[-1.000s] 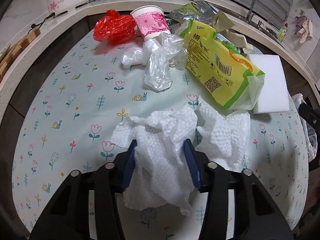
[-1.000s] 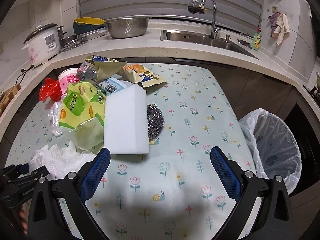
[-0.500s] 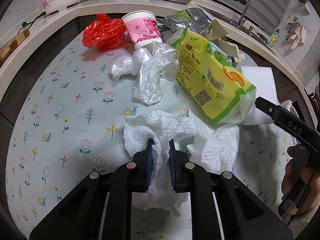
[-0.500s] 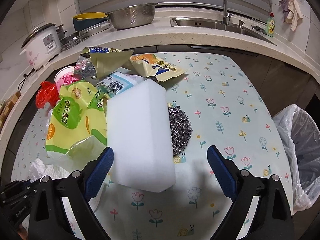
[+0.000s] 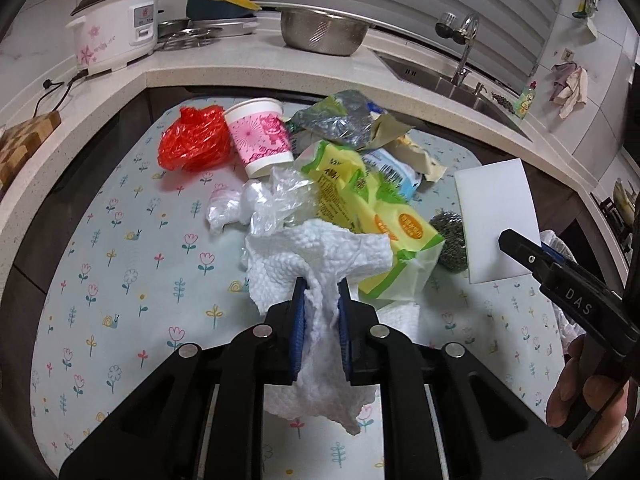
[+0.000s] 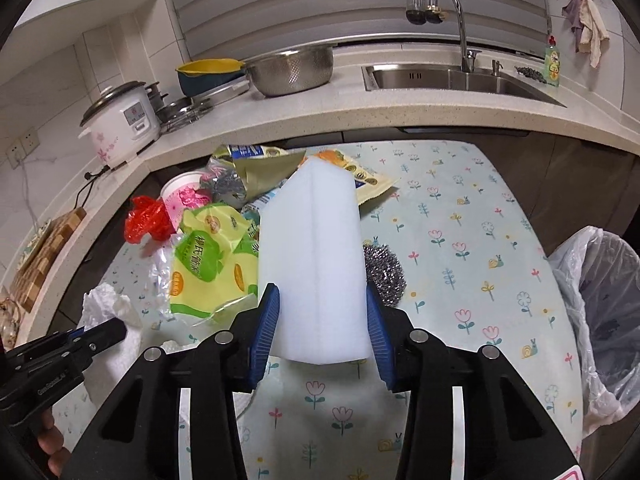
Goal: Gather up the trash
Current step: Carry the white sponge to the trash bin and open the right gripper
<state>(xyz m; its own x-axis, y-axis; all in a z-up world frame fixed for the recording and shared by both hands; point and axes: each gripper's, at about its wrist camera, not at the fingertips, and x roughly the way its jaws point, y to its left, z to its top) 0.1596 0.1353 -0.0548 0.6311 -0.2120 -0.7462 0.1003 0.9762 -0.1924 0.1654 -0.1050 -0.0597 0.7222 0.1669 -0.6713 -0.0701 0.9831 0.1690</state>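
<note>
The left gripper (image 5: 321,304) is clamped on a crumpled white paper towel (image 5: 316,256), its blue pads (image 5: 298,320) pinching a narrow waist of the sheet; the towel fans out above the fingers and hangs in a ragged tail below them, lifted off the floral table mat (image 5: 120,280). The right gripper (image 6: 322,320) has its blue pads (image 6: 266,328) pressed against both long sides of a white foam block (image 6: 316,256), which stands tilted up from the mat between the fingers (contact looks firm on both sides, though the block's lower edge is close to the mat and whether it touches cannot be told). Just behind the block lies a steel wool scrubber (image 6: 382,272), touching or nearly touching its right side. To the left sits the trash pile: a yellow-green snack bag (image 6: 208,264), a red plastic bag (image 6: 146,220), a pink paper cup (image 6: 184,196) lying on its side, a clear plastic bag (image 5: 276,204), and several flattened foil wrappers (image 6: 256,168) at the far edge of the mat. A bin lined with a clear bag (image 6: 600,300) stands beside the table's right edge, well apart from the pile. On the counter behind are a rice cooker (image 6: 120,124), a metal colander (image 6: 292,68) and a sink (image 6: 452,80).
</note>
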